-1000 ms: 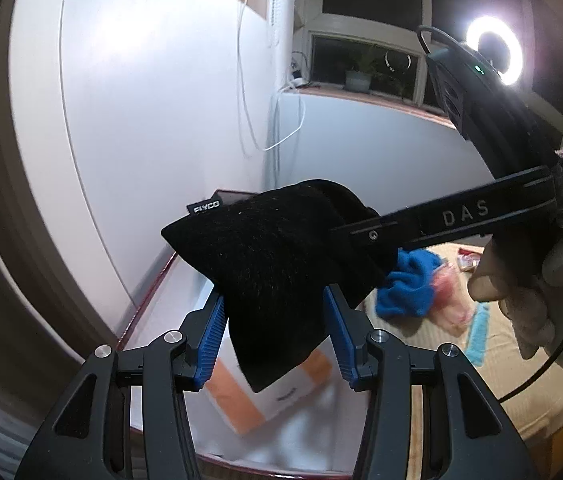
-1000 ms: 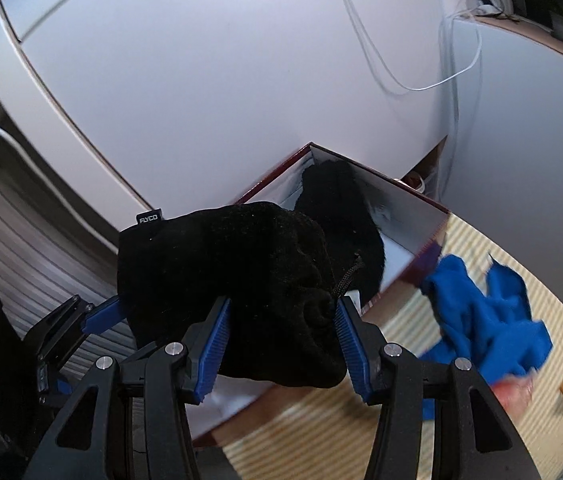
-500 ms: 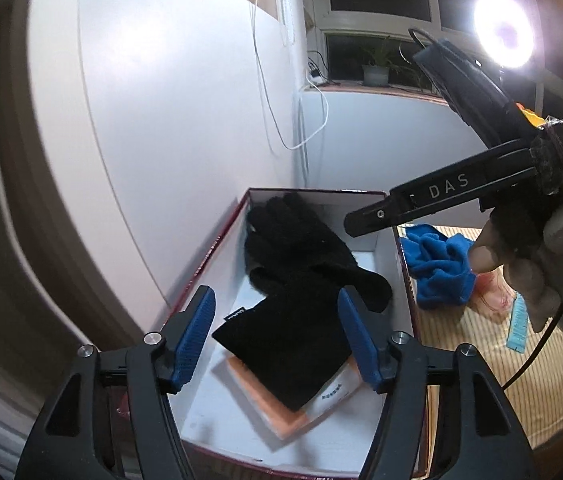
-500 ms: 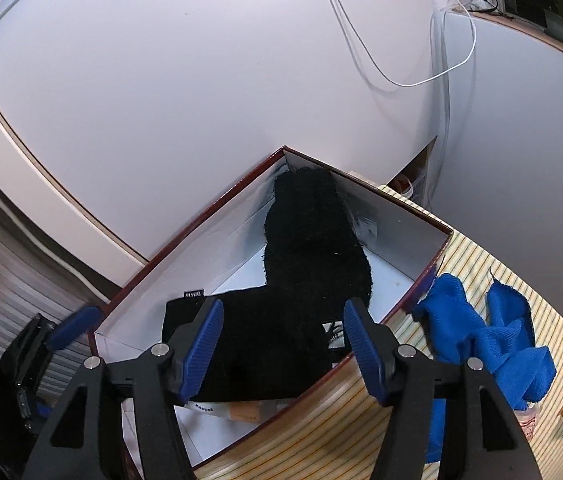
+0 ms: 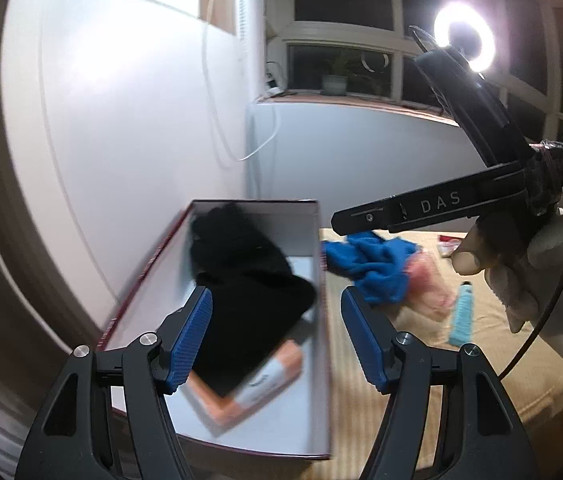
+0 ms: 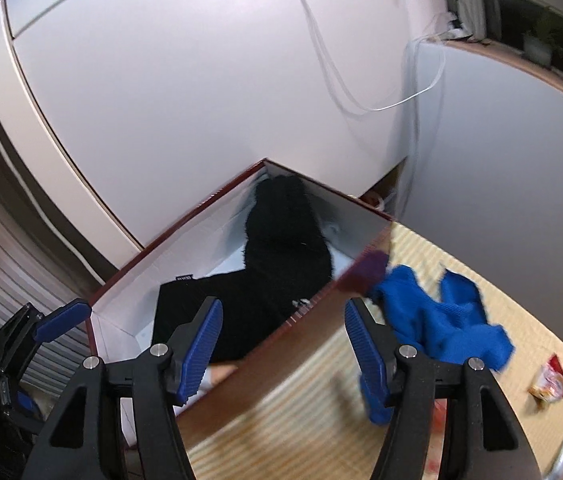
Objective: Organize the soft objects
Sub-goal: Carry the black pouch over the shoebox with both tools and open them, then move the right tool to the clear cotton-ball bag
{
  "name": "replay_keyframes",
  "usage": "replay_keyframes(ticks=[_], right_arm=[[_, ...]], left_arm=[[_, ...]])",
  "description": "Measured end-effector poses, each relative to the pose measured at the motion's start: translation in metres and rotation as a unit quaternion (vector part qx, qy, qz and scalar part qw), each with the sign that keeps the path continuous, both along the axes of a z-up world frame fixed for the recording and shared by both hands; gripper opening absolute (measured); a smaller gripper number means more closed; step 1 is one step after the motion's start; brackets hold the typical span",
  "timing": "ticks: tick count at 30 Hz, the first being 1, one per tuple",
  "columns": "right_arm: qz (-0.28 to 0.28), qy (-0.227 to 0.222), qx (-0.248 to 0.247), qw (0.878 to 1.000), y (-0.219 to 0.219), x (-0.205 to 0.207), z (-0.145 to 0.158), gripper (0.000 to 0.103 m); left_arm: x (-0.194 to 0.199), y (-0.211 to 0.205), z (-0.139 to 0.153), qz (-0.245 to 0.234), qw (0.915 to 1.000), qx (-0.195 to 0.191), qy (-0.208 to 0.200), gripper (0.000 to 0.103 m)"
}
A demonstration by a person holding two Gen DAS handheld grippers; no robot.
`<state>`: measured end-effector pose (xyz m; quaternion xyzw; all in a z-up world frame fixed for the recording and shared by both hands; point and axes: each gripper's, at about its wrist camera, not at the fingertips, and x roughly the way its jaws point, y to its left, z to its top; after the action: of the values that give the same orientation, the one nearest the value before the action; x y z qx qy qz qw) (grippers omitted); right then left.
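Observation:
A dark-red-rimmed box (image 5: pixel 137 280) (image 6: pixel 185 232) with a white inside stands against the wall. In it lie a black knit glove (image 5: pixel 233 240) (image 6: pixel 285 232) and a folded black knit piece (image 5: pixel 249 320) (image 6: pixel 217 304) resting on an orange and white packet (image 5: pixel 253 392). My left gripper (image 5: pixel 277 336) hovers over the box's near end, its jaws opening with nothing between them. My right gripper (image 6: pixel 281 344) is open and empty above the box's side wall. A blue cloth (image 5: pixel 373 264) (image 6: pixel 437 316) lies crumpled on the mat beside the box.
A gloved hand (image 5: pixel 521 256) holds the right gripper above the woven mat (image 5: pixel 421 380). A pink packet (image 5: pixel 429 284), a light blue tube (image 5: pixel 463 316) and a snack packet (image 6: pixel 549 380) lie on it. White walls with a hanging cable (image 6: pixel 361 104) stand behind the box.
Both grippers let go of the black knit piece they held up together, and it now lies in the box. Both jaws have widened and both grippers have drawn back from the box.

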<state>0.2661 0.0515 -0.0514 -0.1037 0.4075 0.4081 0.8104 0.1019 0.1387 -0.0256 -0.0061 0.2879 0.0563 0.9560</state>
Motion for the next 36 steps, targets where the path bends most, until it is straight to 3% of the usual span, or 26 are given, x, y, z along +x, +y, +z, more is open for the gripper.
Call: replay_keyframes(ticks=[9, 20, 29, 31, 36], right_arm=[[-0.062, -0.017, 0.018, 0.998, -0.081, -0.013, 0.010, 0.061], [-0.129, -0.031, 0.014, 0.991, -0.184, -0.038, 0.003, 0.061], [-0.180, -0.035, 0.044, 0.982, -0.259, -0.042, -0.012, 0.063], [-0.192, -0.046, 0.049, 0.979, -0.272, -0.041, -0.013, 0.070], [-0.199, -0.048, 0.059, 0.977, -0.292, -0.037, -0.017, 0.071]], left_arm=[[0.003, -0.051, 0.004, -0.071, 0.9968, -0.036, 0.009, 0.067], [0.019, -0.121, -0.011, -0.151, 0.9833, -0.087, 0.052, 0.068], [0.021, -0.131, -0.046, -0.128, 0.9802, -0.129, 0.079, 0.068], [0.021, -0.128, -0.053, -0.119, 0.9794, -0.141, 0.082, 0.067], [0.014, -0.117, -0.064, -0.086, 0.9803, -0.163, 0.071, 0.068]])
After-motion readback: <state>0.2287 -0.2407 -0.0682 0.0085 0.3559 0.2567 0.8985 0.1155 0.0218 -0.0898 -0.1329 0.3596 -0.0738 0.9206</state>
